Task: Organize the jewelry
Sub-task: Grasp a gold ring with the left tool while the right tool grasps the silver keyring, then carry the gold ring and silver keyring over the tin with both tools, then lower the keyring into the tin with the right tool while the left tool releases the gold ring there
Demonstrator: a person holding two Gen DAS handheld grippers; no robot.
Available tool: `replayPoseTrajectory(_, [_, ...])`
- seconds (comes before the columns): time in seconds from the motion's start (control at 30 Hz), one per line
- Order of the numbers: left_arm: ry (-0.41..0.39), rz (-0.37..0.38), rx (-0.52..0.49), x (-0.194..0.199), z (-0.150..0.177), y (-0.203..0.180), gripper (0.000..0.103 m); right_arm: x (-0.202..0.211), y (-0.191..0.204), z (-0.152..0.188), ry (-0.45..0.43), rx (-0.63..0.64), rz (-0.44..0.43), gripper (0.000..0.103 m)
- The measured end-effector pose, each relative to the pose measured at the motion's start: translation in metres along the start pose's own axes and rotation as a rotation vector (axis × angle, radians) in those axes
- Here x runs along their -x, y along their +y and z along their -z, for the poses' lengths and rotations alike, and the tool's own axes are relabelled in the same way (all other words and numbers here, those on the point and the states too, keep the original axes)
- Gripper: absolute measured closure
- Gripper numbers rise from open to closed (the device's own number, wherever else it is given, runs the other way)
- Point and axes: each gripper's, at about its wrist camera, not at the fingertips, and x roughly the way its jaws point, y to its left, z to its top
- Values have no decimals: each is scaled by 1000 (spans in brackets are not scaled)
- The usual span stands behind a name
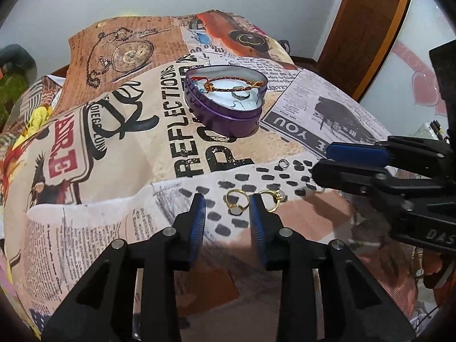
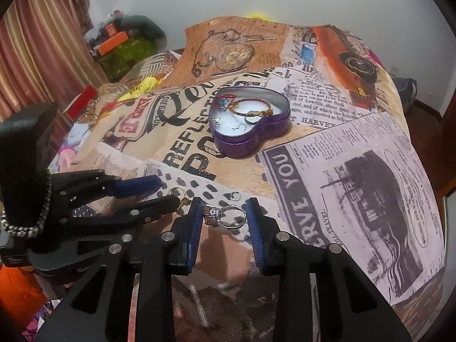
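Observation:
A purple heart-shaped tin [image 1: 228, 119] stands open on the printed cloth, holding a braided bracelet [image 1: 230, 85] and earrings; it also shows in the right wrist view [image 2: 250, 139]. My left gripper [image 1: 228, 211] is open around a gold ring [image 1: 235, 202]; a second gold ring [image 1: 272, 199] lies just right of it. My right gripper [image 2: 223, 213] is open around a silver stone ring [image 2: 225, 216] lying on the cloth. A small silver ring [image 1: 283, 164] lies farther out, also seen in the right wrist view [image 2: 235, 196]. The right gripper [image 1: 322, 161] reaches in from the right in the left wrist view.
The newspaper-print cloth [image 1: 119, 171] covers a raised surface. Clutter, an orange box [image 2: 114, 42] and a curtain [image 2: 37, 57] are at the left. A wooden door frame [image 1: 362, 34] stands at the right. The left gripper [image 2: 168, 191] lies close beside my right one.

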Motion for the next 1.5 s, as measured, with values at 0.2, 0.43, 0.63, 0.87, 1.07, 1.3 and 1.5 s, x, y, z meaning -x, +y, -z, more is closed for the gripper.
replayPoseTrajectory(0.2, [5, 21, 1, -6, -3, 1, 73, 5, -7, 3, -17, -17, -7, 75])
replayPoseTrajectory(0.43, [4, -7, -17, -4, -4, -3, 86, 11, -11, 2, -30, -28, -3, 75])
replayPoseTrajectory(0.63, [-28, -17, -21, 13, -6, -4, 86, 26, -8, -5, -72, -16, 15, 75])
replayPoseTrajectory(0.87, [-105, -33, -30, 42, -18, -8, 86, 41, -6, -15, -124, -12, 20, 75])
replayPoseTrajectory(1.07, [-170, -34, -28, 59, -32, -9, 86, 51, -6, -27, -170, -14, 29, 75])
replayPoseTrajectory(1.3, [-220, -26, -21, 64, -51, -6, 86, 54, -10, -42, -208, -16, 35, 75])
replayPoseTrajectory(1.5, [-249, -26, -19, 61, -69, -2, 86, 46, -14, -53, -216, -18, 37, 75])
